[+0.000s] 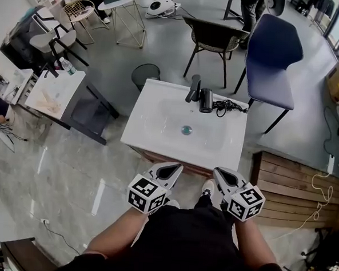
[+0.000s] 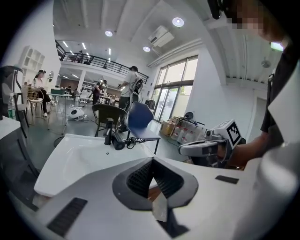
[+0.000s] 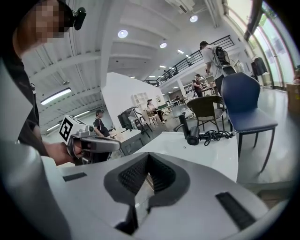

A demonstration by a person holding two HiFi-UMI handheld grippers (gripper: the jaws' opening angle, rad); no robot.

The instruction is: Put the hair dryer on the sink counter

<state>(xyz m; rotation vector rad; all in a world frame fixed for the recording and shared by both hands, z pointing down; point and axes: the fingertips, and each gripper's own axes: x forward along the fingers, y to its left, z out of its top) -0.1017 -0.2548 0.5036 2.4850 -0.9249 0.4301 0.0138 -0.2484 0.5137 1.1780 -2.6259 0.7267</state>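
At far left I see a white table (image 1: 52,93) with a bottle (image 1: 68,67) at its corner, and a round bin (image 1: 146,74) on the floor just behind the sink counter (image 1: 152,131).

The left gripper (image 1: 170,171) sits near the counter's front edge. In its own view its jaws are pressed together with nothing between them.

The counter is white, with a drain (image 1: 186,129) in the middle of the basin. The faucet (image 1: 193,88) stands at the back edge. The hair dryer (image 1: 206,100) lies on the counter just to the right of the faucet, close against it, well away from both grippers. Its cord (image 1: 228,106) is bunched on the counter to the dryer's right.

The right gripper (image 1: 224,176) is level with the left one and apart from it, also at the front edge. Its jaws are closed tight and empty.

Behind the counter stands a dark chair (image 1: 215,37), with a blue chair (image 1: 271,58) to its right. A wooden platform (image 1: 292,185) lies on the floor to the right of the counter.
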